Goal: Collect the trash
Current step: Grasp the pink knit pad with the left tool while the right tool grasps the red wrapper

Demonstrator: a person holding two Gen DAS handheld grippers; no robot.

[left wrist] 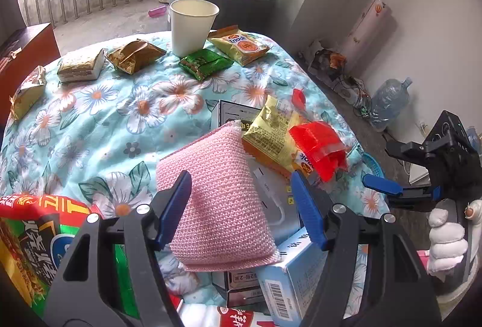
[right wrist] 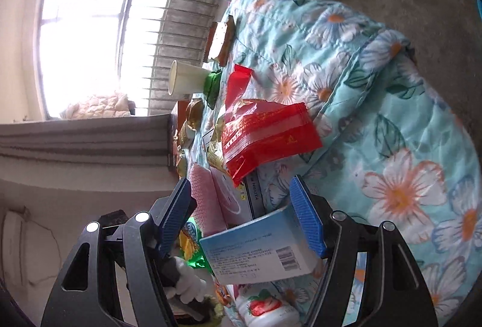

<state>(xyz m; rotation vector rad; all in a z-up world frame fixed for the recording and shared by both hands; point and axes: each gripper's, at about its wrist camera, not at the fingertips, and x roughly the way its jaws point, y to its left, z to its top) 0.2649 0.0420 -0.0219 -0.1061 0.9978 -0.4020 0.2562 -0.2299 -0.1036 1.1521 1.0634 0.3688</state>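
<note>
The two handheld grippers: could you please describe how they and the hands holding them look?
Both the left gripper and right gripper have black frames with silver bolts and ribbed blue fingers. The right hand wears a white glove.

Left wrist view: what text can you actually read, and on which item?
"Enaak": yellow snack packet behind the paper cup.
Chinese characters: noodle bag at lower left, not legible enough to quote.
Fine print on yellow wrapper: too small.
Barcode and print on blue box: too small.
</note>
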